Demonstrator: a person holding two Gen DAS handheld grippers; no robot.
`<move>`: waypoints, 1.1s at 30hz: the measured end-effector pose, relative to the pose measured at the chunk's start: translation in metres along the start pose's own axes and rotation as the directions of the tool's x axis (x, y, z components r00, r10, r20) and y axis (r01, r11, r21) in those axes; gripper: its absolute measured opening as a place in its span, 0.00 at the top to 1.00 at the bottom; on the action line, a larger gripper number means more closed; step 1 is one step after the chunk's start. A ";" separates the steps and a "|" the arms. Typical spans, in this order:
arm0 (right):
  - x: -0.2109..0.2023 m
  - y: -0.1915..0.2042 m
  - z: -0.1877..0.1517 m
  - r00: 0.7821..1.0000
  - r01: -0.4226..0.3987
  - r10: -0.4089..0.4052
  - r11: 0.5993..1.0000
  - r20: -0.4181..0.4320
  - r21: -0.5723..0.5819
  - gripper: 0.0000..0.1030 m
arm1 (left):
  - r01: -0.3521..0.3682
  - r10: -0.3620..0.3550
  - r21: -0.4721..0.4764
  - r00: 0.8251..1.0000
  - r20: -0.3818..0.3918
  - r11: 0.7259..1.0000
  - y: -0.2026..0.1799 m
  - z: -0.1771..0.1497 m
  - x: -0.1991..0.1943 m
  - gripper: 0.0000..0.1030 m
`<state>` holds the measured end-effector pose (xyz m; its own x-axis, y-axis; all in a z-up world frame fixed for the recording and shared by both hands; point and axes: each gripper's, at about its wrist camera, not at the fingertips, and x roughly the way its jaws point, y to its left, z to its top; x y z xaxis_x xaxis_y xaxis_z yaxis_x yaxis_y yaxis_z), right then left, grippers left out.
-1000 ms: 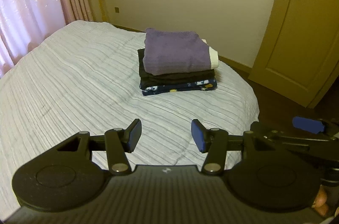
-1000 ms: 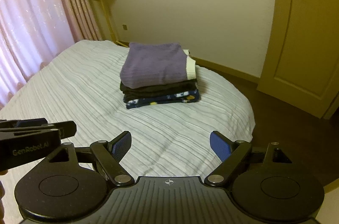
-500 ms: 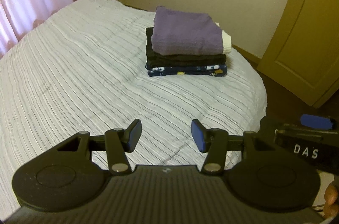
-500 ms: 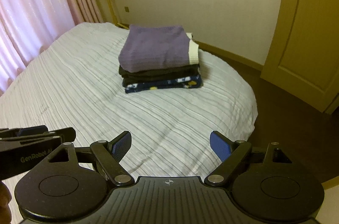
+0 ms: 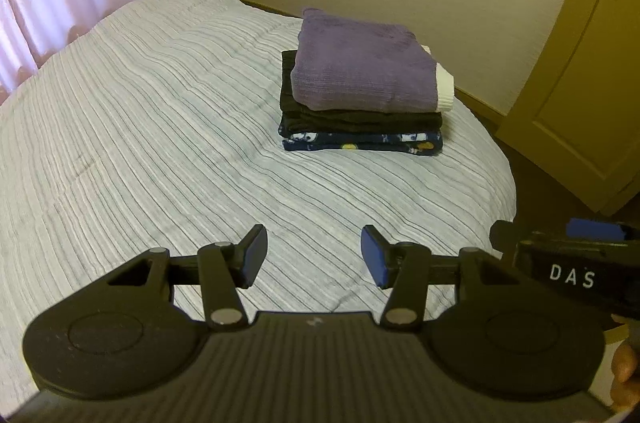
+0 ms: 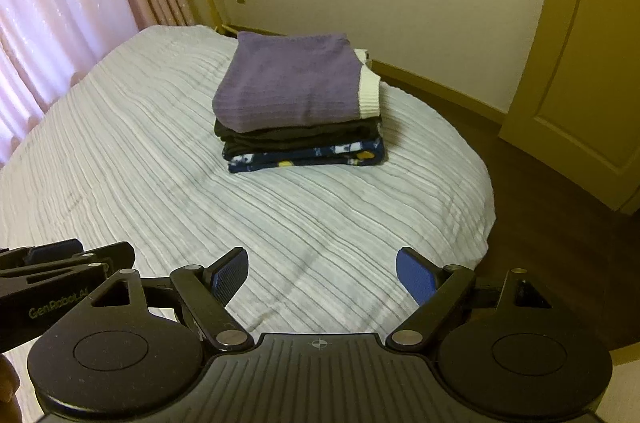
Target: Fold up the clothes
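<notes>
A stack of folded clothes sits on the far right part of the bed. On top lies a purple knit sweater (image 5: 360, 71) (image 6: 292, 83) with a white hem, under it a black garment (image 5: 360, 121) (image 6: 296, 135), and at the bottom a navy patterned one (image 5: 360, 141) (image 6: 308, 157). My left gripper (image 5: 314, 255) hovers open over the near bed surface, well short of the stack, with nothing between its fingers. My right gripper (image 6: 322, 273) is also open and empty, to the right of the left one near the bed's edge.
The bed (image 5: 140, 127) has a white striped cover. Pink curtains (image 6: 60, 3) hang at the left. A wall and a closed door (image 6: 592, 43) stand behind the bed, with dark floor (image 6: 540, 203) to the right.
Both grippers have moved forward and tilted down, so the stack looks nearer and lower in view. Both stayed open and empty.
</notes>
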<state>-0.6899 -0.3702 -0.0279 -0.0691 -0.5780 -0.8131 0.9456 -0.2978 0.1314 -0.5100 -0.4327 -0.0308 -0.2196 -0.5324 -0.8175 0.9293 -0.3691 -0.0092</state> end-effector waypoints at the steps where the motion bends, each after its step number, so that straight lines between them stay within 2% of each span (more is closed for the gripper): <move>1: 0.002 0.000 0.002 1.000 -0.002 0.002 1.000 -0.003 -0.002 0.18 | -0.001 0.001 -0.002 1.000 -0.001 1.000 0.000 0.002 0.002 0.54; 19: 0.039 -0.006 0.030 0.999 -0.027 0.025 0.999 -0.047 -0.046 0.18 | -0.015 0.015 -0.035 1.000 -0.022 0.999 -0.006 0.025 0.039 0.54; 33: 0.066 -0.018 0.047 0.996 -0.024 0.019 0.998 -0.090 -0.049 0.18 | -0.008 0.007 -0.022 0.999 -0.041 1.000 -0.019 0.046 0.074 0.53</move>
<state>-0.7267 -0.4388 -0.0569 -0.0216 -0.5126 -0.8584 0.9615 -0.2459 0.1226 -0.5579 -0.5000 -0.0644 -0.2004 -0.5030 -0.8407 0.9374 -0.3480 -0.0152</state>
